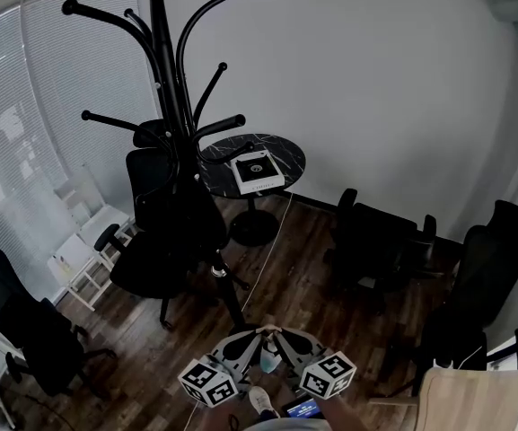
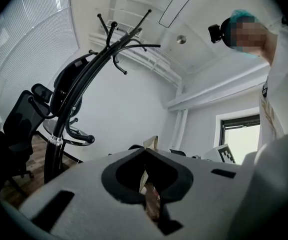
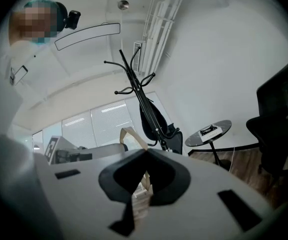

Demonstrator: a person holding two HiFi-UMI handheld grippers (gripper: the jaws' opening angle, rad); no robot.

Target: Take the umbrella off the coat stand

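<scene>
Pale grey plastic left gripper (image 2: 145,150) and matching right gripper (image 3: 146,150), black-padded, each with a black-and-white marker cube (image 1: 209,382); white sleeve (image 2: 279,180), teal cap (image 2: 241,15), black head camera (image 2: 214,32).

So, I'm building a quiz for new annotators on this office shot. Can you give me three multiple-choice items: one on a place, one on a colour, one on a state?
1. Where does the white-edged box lie?
A. On the floor
B. On the round table
C. On a chair seat

2. What colour is the coat stand?
A. White
B. Tan wood
C. Black

3. What is the state of the umbrella?
A. Hanging on the coat stand
B. Held in a gripper
C. Lying open on the floor

Answers:
1 B, since the head view shows the box on the dark tabletop.
2 C, since the pole and hooks are black against the pale wall.
3 A, since in the right gripper view the umbrella hangs dark along the pole.
</scene>
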